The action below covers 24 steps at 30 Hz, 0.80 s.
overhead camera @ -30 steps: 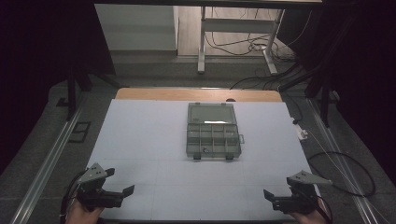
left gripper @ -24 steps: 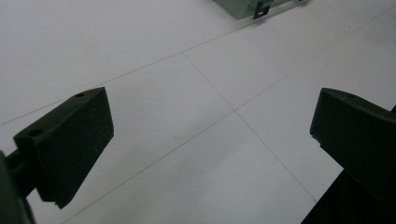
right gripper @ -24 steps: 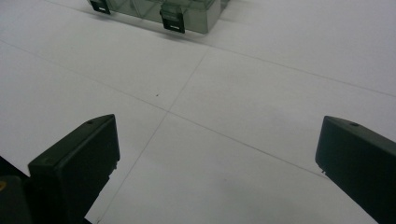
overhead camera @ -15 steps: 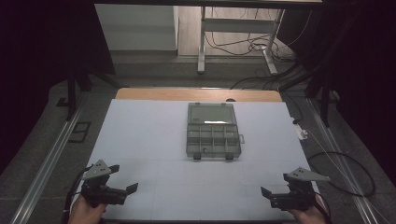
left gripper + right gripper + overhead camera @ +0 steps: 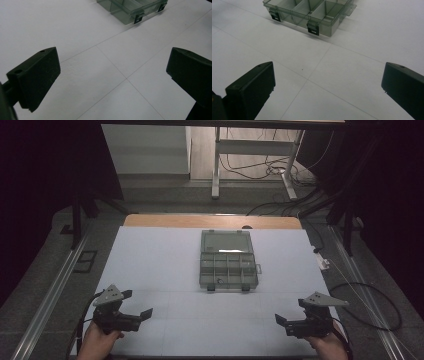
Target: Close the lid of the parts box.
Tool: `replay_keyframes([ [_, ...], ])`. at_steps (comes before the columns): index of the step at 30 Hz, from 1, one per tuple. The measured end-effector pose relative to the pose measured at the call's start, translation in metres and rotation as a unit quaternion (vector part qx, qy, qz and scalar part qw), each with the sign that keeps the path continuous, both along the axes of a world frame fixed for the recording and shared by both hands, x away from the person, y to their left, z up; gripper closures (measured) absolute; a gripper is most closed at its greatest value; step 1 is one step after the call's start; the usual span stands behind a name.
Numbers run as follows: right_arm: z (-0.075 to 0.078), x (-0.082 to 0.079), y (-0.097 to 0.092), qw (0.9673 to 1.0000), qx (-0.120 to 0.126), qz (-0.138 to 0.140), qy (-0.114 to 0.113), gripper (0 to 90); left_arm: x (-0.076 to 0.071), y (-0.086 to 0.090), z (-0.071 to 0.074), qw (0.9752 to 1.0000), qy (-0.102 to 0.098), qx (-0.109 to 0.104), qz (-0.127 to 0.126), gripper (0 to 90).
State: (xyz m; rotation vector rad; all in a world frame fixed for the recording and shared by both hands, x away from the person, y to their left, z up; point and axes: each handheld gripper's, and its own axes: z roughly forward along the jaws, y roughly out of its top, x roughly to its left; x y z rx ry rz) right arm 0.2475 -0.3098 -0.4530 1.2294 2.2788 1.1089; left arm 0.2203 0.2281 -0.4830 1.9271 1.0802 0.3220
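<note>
You have a white table in front of you, its sheet crossed by thin seam lines, with a strip of bare wood showing along its far edge. Beyond it, dark cables lie tangled on the floor around the white legs of a stand. A metal rail runs along the floor at your left, and a looped cable lies at your right.
</note>
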Motion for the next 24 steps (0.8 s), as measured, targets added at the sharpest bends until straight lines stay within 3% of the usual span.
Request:
replay_keyframes([
  [4,0.001,0.006,0.002,1.0,0.005,0.005,0.004,0.0,0.006,-0.004,0.001,0.9999,0.01,0.006,-0.003,0.0],
  [24,0.004,0.023,0.013,0.9999,0.003,0.015,0.004,0.0,0.033,-0.023,0.008,0.9995,0.022,0.007,-0.022,0.0],
])
